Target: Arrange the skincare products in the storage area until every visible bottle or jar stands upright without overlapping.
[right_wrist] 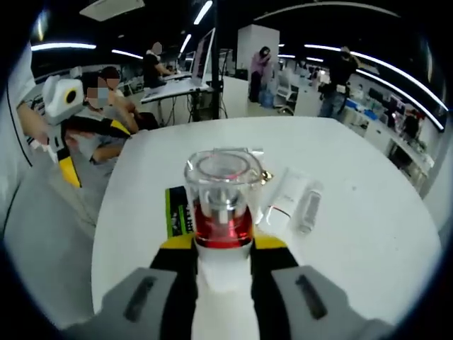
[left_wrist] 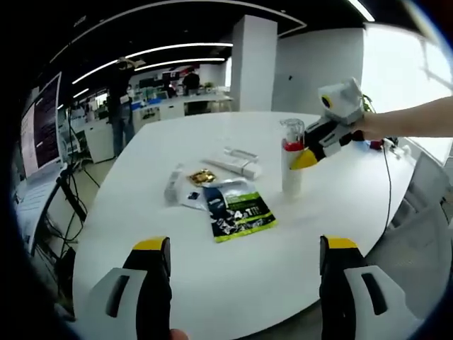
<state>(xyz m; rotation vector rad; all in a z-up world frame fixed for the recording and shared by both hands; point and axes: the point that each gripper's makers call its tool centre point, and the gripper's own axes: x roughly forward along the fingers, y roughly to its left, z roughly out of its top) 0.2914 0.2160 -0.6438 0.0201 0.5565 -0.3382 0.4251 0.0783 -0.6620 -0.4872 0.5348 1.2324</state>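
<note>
Left gripper view, taking the bottle as landmark: upright on the white worktop, clear cap over a red band, white body below. Well left of the bottle, a small clear sachet and a gold packet. Nearer, left of the bottle and toward the camera, a green-and-black pouch lying flat. Just left of the bottle, a white tube on its side, with a second pale tube behind it. Right of the bottle, the right hand-held gripper, yellow tip against the bottle's side, held by a hand reaching in. At the bottom, the left hand-held gripper released, jaws wide apart, nothing between them, well short of the bottle.

Right gripper view, same landmark: far left of the bottle, the left hand-held gripper, lifted off the worktop. Just left and behind, the pouch, mostly hidden. At centre, the right hand-held gripper clenched on the bottle's white body below the red band. Just right, the white tube and a clear-capped tube, both lying down.
</note>
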